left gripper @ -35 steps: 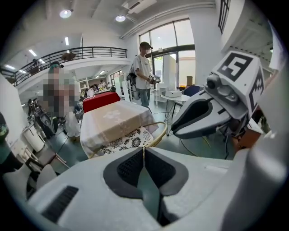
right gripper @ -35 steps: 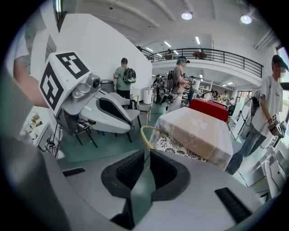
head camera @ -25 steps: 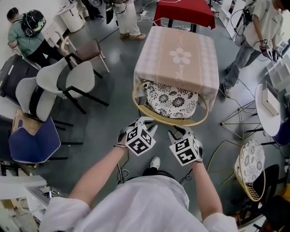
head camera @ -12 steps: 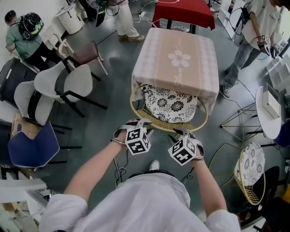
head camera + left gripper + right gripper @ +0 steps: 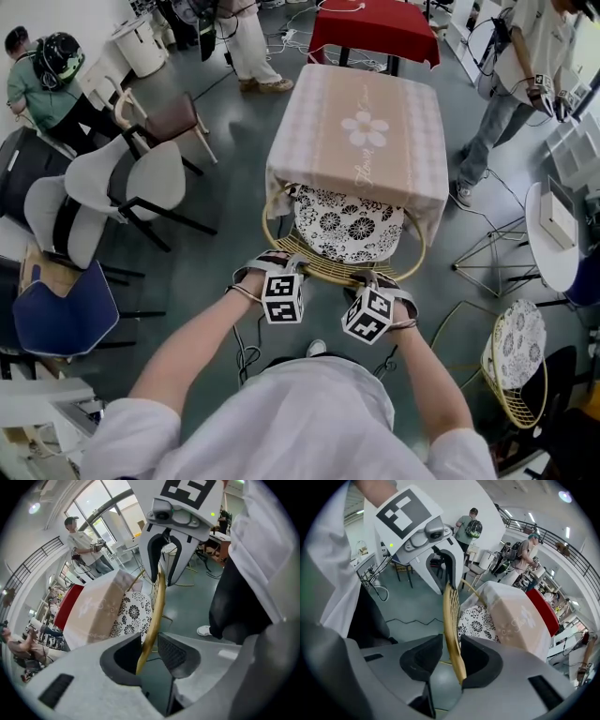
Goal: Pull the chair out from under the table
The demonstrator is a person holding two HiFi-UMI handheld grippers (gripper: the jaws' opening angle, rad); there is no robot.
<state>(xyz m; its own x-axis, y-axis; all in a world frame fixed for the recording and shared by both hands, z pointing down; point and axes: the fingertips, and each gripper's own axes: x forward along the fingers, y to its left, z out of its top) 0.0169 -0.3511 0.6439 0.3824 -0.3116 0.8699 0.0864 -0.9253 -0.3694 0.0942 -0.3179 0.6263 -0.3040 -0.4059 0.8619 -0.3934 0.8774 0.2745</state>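
The chair has a yellow wire back rim [image 5: 323,270] and a black-and-white floral cushion [image 5: 349,223]. It sits tucked under the table with the beige flower cloth [image 5: 361,131]. My left gripper [image 5: 272,265] straddles the rim's left part. The rim [image 5: 156,606] runs between its jaws [image 5: 150,651], which are opening and leave gaps either side. My right gripper [image 5: 380,281] straddles the rim farther right. Its jaws [image 5: 451,656] are closing around the rim [image 5: 451,616], which lies near the right pad. Neither gripper presses on the rim.
Several chairs stand at the left: white ones [image 5: 141,173], a blue one [image 5: 61,309], a brown one [image 5: 173,112]. A second wire chair [image 5: 516,361] and a wire stand [image 5: 497,244] are at the right. A red table [image 5: 375,23] and standing people are beyond.
Both grippers have come down and forward from in front of the chair onto its back rim. Their marker cubes have rolled.
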